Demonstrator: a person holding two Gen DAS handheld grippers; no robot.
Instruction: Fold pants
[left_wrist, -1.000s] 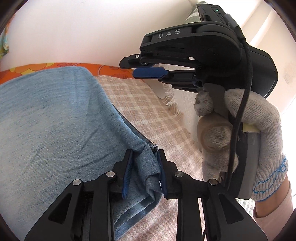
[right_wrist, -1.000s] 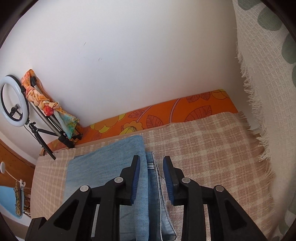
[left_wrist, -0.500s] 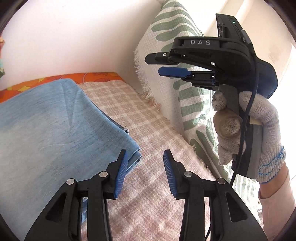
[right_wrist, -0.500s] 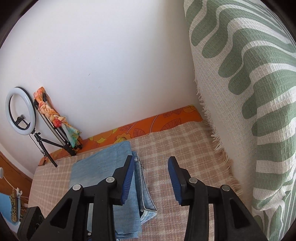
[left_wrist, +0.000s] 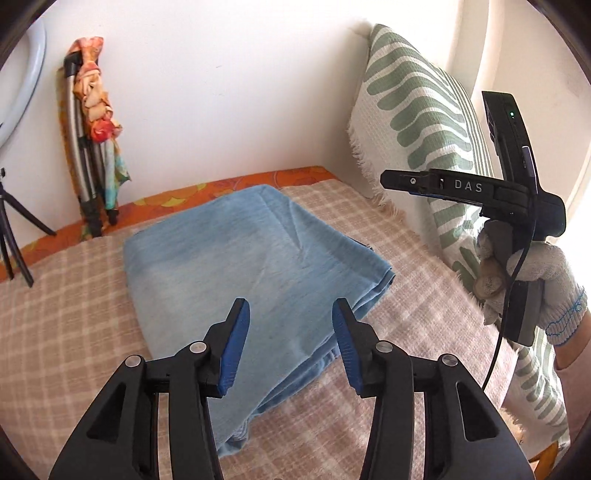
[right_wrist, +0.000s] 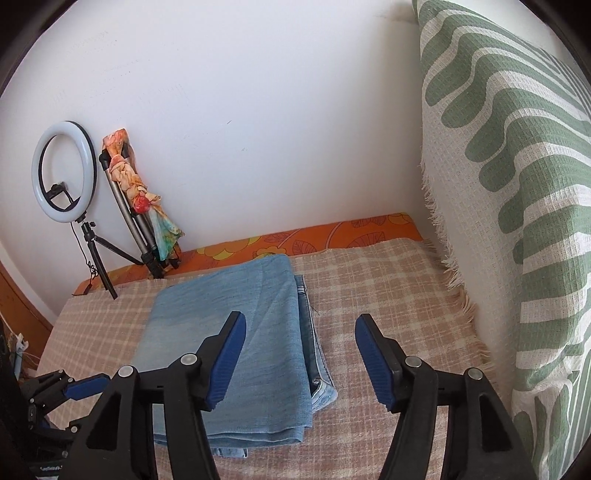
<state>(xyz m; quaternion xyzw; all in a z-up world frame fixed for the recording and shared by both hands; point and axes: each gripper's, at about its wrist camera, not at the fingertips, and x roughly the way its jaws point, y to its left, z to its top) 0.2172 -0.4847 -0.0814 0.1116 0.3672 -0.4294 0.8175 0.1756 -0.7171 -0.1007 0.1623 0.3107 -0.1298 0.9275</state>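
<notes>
A checked beige blanket (right_wrist: 388, 295) covers the bed, with an orange floral sheet (right_wrist: 332, 236) showing along its far edge under a white wall (right_wrist: 240, 110). The pants (right_wrist: 236, 332), folded into a blue denim rectangle, lie flat at centre frame. A green-striped pillow (right_wrist: 517, 184) stands at the right. At upper left a ring light (right_wrist: 64, 177) and a tripod (right_wrist: 129, 206) draped with a scarf lean on the wall. The left gripper (left_wrist: 288, 332) and right gripper (right_wrist: 299, 354) both hover above the pants, jaws wide apart, holding nothing.
</notes>
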